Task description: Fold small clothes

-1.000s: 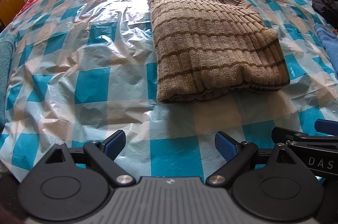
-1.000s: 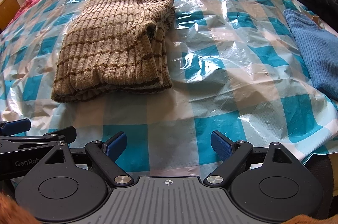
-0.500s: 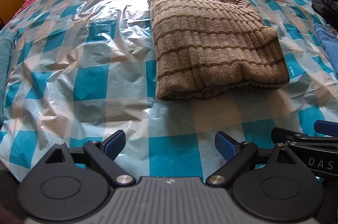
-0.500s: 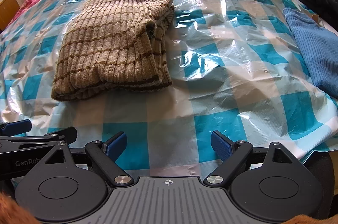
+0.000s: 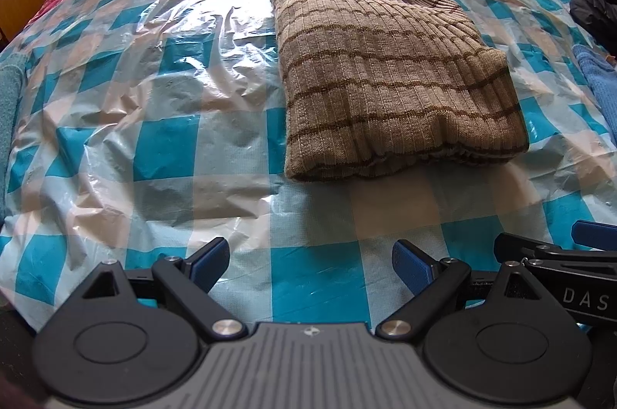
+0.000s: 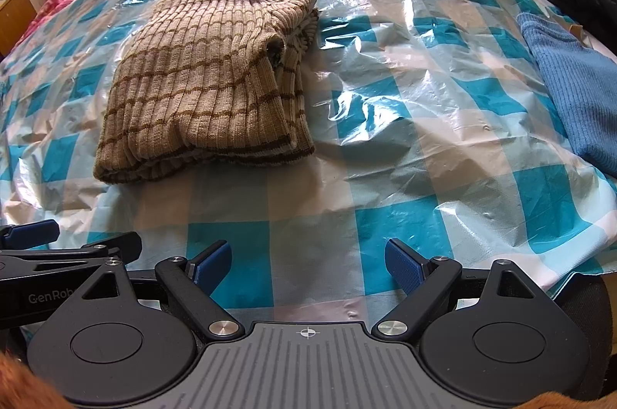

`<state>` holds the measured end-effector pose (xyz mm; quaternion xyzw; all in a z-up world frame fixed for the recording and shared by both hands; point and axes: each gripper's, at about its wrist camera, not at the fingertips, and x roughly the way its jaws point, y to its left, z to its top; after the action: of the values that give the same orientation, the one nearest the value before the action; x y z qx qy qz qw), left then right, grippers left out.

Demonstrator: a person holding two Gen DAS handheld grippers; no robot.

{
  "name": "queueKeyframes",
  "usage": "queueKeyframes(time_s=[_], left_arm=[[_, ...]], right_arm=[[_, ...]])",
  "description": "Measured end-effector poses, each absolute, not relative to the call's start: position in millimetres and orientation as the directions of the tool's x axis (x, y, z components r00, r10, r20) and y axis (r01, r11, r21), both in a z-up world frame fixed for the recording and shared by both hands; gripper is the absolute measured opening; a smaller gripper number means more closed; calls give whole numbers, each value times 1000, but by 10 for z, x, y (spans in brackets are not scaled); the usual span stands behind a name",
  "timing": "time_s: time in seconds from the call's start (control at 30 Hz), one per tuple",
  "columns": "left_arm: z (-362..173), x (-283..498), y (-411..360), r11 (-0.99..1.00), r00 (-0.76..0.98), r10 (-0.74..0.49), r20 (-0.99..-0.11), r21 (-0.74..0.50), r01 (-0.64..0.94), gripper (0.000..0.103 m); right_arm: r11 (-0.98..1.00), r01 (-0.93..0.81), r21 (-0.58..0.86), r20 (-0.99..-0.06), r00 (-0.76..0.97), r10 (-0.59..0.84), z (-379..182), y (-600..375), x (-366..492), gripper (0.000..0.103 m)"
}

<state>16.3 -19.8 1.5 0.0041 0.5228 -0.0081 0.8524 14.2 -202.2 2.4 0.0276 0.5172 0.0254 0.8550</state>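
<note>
Tan ribbed sweater (image 5: 389,77) lies folded on the checkered plastic sheet (image 5: 162,147) covering the bed, well ahead of both grippers; left gripper (image 5: 310,264) and right gripper (image 6: 308,264) hover with fingers spread, empty.

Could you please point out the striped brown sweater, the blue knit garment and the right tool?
striped brown sweater (image 5: 385,77), left wrist view, top folded panel.
blue knit garment (image 6: 574,89), right wrist view, ribbed middle.
right tool (image 6: 308,268), right wrist view, between its fingertips.

A folded brown striped sweater (image 6: 204,81) is seen lying on the blue-checked plastic sheet (image 6: 405,108) spread over the bed. The right gripper (image 6: 308,268) is held above the sheet's near edge, its blue fingers (image 6: 403,266) spread apart and empty. A blue knit garment (image 6: 574,93) is laid at the right, well apart from the sweater.
</note>
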Motion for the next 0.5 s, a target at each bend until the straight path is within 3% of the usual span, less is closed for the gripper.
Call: queueKeyframes(time_s=[0.5], left_arm=[[15,154,-178,1000,452,-14,-892,-11,10,95]], right_arm=[[997,-15,74,-883,463,72,29,-2013,143,89]])
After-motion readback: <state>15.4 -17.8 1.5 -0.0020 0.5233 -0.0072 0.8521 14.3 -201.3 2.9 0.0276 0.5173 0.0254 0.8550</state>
